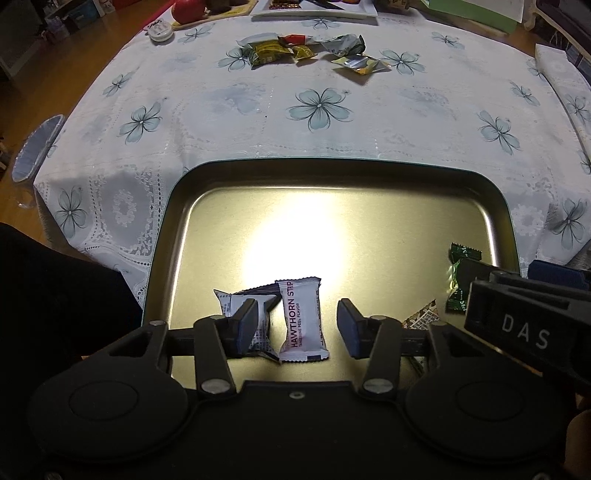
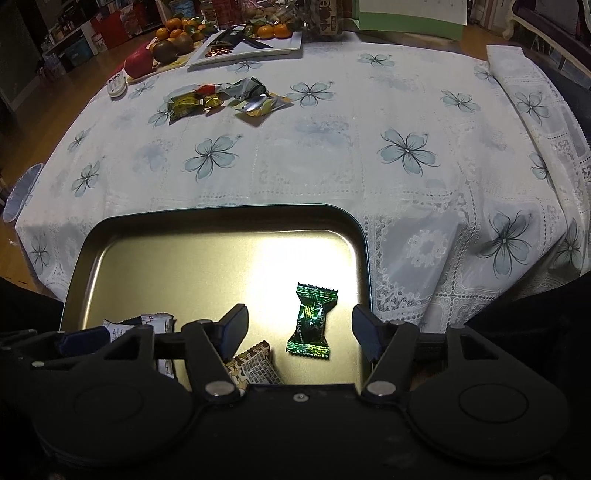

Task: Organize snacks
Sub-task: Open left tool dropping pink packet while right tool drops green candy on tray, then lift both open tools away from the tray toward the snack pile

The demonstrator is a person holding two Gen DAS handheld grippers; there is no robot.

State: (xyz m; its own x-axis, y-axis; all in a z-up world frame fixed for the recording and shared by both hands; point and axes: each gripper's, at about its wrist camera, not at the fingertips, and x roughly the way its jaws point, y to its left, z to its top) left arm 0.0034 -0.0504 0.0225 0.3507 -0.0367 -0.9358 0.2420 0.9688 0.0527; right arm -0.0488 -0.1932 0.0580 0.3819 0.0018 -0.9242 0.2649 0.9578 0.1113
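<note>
"hawthorn strip, tangerine peel flavor" on the white snack packet (image 1: 303, 320); "das" on the right gripper (image 1: 524, 334)

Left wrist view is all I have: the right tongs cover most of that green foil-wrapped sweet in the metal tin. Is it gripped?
Observer: No. The right tongs stand open, and the green foil-wrapped sweet lies flat in the gold metal tin between them, untouched.
Operator: And the brown packet beside it?
Observer: The brown chequered packet lies beside one finger, its near end hidden under the tongs' body.
Operator: Anything more at the table's far end?
Observer: Small orange mandarins sit there.
</note>
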